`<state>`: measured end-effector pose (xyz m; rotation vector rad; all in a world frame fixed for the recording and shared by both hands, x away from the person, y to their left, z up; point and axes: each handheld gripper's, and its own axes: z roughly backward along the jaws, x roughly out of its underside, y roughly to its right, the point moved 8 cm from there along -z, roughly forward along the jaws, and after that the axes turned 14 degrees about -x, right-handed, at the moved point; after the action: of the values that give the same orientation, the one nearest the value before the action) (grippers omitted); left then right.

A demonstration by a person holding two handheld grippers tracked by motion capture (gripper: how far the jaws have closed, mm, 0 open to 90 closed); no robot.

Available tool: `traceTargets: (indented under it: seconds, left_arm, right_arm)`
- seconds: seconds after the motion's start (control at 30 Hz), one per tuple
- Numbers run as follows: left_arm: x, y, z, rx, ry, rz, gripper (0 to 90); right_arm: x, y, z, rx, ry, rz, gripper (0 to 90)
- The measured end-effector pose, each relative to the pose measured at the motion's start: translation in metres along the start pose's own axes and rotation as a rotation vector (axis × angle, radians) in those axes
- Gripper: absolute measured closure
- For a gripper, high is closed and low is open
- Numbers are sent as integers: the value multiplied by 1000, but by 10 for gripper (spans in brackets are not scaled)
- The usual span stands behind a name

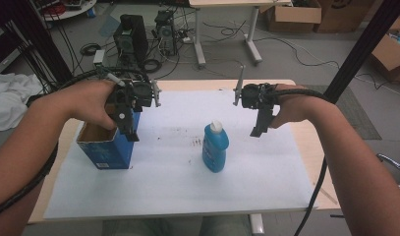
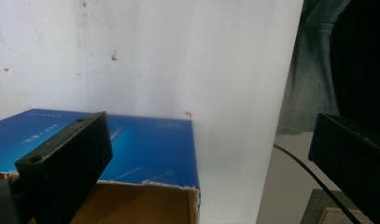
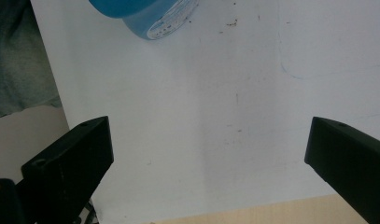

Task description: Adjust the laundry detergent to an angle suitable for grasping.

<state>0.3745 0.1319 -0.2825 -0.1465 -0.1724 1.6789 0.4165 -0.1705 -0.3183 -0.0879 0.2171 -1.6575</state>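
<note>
A blue bottle with a white cap stands upright near the middle of the white sheet; its base edge shows in the right gripper view as the blue bottle. An open blue cardboard box sits at the sheet's left edge, seen close as the blue box. My left gripper hovers over the box's right rim, pointing down, open and empty; from its own camera the left gripper has wide jaws. My right gripper hangs open to the right of the bottle, apart from it, shown as the right gripper.
The wooden table extends a little past the sheet on the right. Beyond the far edge are computer towers, cables and cardboard boxes on the floor. A black post rises at the right.
</note>
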Motion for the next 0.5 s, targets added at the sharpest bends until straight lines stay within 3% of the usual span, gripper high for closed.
traceTargets:
  seconds: [0.33, 0.5]
  left_arm:
    - [-3, -1, 1, -7, 1, 2, 1]
    - [-4, 1, 2, -7, 8, 1, 1]
  right_arm:
    - [4, 3, -1, 3, -8, -4, 3]
    - [4, -1, 2, 13, 54, -4, 0]
